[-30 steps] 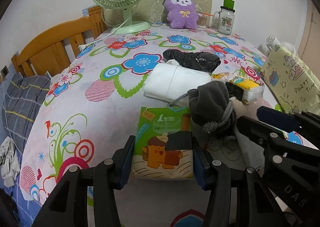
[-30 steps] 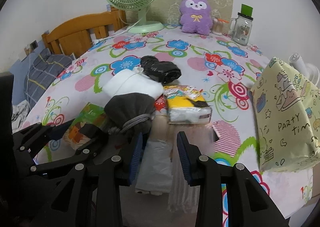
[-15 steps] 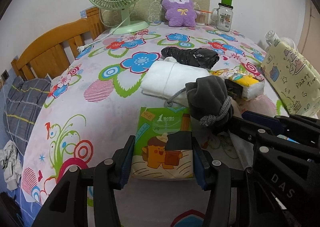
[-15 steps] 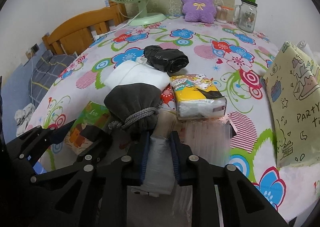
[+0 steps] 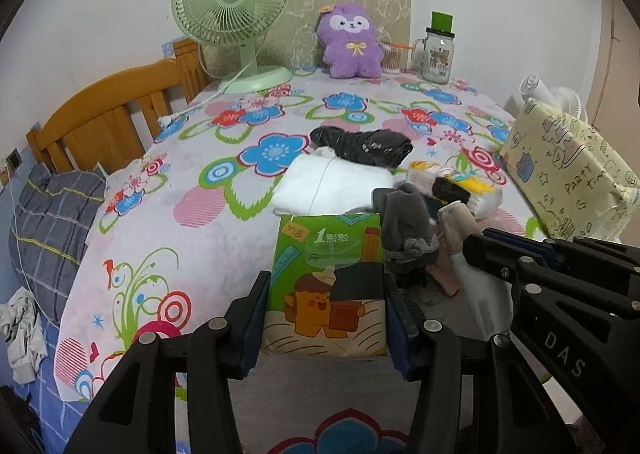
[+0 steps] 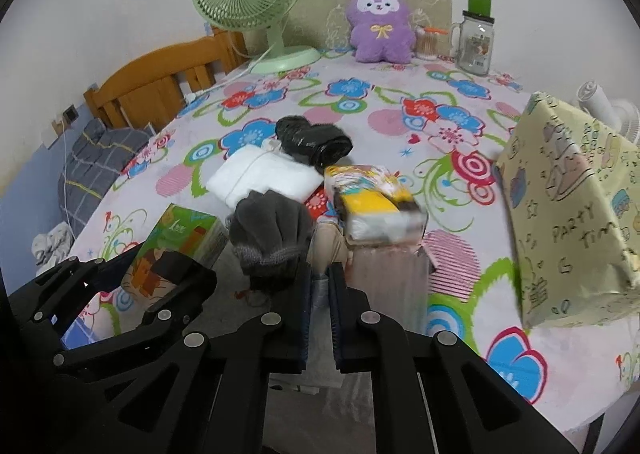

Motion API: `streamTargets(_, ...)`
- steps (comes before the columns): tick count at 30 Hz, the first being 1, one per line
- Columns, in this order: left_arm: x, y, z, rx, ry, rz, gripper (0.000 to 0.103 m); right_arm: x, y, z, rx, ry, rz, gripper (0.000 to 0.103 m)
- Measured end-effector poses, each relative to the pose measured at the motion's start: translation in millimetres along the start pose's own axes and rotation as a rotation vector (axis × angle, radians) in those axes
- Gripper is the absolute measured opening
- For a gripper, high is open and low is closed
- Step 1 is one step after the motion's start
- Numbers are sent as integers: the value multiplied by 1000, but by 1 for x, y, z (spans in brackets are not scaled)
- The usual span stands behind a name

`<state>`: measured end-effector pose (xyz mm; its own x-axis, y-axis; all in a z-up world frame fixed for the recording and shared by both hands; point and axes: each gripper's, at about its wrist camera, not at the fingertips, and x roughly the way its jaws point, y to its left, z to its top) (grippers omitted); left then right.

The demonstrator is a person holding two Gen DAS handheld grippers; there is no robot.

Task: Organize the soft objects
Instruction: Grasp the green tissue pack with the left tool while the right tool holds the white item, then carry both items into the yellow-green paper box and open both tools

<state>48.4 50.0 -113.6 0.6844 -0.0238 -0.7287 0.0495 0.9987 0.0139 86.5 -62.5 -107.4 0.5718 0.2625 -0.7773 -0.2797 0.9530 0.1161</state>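
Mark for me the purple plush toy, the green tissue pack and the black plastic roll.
purple plush toy [image 6: 380, 24]: right wrist view, on its body just below the face.
green tissue pack [image 5: 328, 274]: left wrist view, middle of its printed top.
black plastic roll [image 6: 314, 144]: right wrist view, middle of its crinkled side.

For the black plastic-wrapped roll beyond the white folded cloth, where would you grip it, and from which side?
Probably across its middle, coming from above. The black roll lies flat on the flowered tablecloth, long axis running left to right, so claw fingers placed on its near and far sides would span the narrow width. The white folded cloth seems to touch its near-left end, so the freer right half looks easier.
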Motion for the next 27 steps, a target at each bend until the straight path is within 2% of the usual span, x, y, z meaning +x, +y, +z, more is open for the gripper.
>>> streamTargets(27, -41, -55, 51, 81, -113, -51, 53, -71, -38, 29, 32, -142, -64, 11)
